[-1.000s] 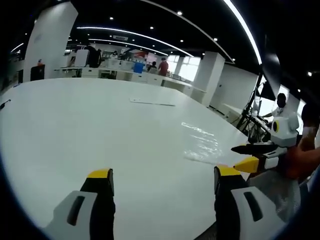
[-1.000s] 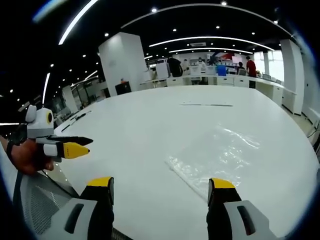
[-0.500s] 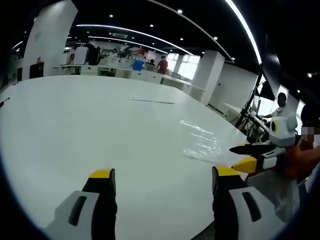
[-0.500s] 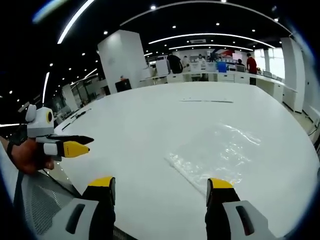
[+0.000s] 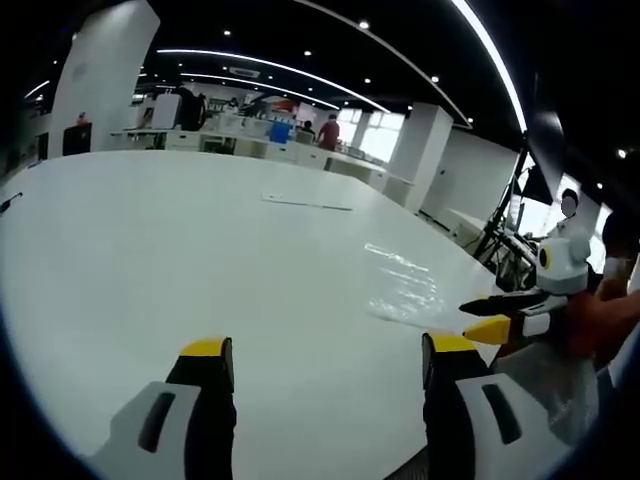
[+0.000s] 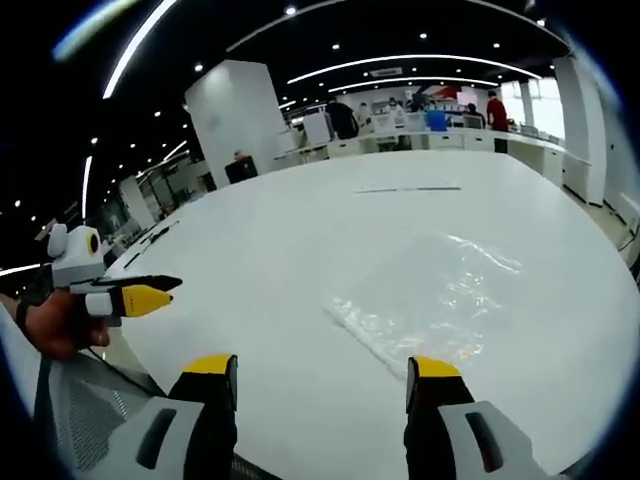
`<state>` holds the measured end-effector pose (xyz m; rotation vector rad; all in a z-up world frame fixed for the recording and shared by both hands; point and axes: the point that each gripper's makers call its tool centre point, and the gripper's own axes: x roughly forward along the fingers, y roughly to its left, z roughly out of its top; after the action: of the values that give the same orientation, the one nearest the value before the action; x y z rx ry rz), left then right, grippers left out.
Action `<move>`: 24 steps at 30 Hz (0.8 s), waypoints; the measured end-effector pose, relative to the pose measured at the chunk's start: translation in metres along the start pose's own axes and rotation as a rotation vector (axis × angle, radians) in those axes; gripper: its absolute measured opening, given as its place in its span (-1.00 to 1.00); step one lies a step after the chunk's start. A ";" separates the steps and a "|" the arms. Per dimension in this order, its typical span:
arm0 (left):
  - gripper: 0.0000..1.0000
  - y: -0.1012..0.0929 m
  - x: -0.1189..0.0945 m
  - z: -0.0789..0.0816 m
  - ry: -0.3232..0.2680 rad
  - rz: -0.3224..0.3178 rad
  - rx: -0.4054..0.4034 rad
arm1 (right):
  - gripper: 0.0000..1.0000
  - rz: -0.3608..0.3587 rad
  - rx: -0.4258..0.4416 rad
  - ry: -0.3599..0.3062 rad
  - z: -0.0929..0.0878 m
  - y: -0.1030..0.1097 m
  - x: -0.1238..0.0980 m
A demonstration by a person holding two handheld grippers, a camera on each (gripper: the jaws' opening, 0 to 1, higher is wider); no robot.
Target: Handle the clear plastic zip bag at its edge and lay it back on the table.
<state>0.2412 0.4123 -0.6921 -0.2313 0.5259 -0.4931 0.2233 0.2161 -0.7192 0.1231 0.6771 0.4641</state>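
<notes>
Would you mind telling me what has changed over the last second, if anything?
Little has changed. The right gripper has eased slightly toward the bag, whose near edge now sits closer to its open jaws. Nothing was gripped or released. The bag still lies flat on the table, and the left gripper stays open, holding nothing.

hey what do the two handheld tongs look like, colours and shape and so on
Both tongs match. The left tongs and right tongs have black jaws with yellow tips on light grey bodies with dark slots. Seen from the side, the left tongs carry a white housing with a yellow-ringed lens.
</notes>
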 end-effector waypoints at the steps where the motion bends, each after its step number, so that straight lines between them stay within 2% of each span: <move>1: 0.53 0.000 0.000 0.000 -0.002 -0.001 -0.004 | 0.35 -0.006 -0.004 0.006 0.001 -0.005 -0.001; 5: 0.53 0.004 0.000 0.001 -0.011 0.009 -0.007 | 0.35 -0.026 -0.003 0.007 0.006 -0.020 -0.003; 12: 0.52 0.004 -0.001 0.000 -0.011 0.017 -0.010 | 0.34 -0.050 -0.045 0.054 0.006 -0.046 0.000; 24: 0.46 0.010 -0.003 0.003 -0.021 0.026 -0.033 | 0.29 -0.047 -0.108 0.106 0.006 -0.064 0.018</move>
<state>0.2441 0.4223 -0.6918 -0.2605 0.5161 -0.4561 0.2631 0.1675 -0.7407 -0.0197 0.7559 0.4633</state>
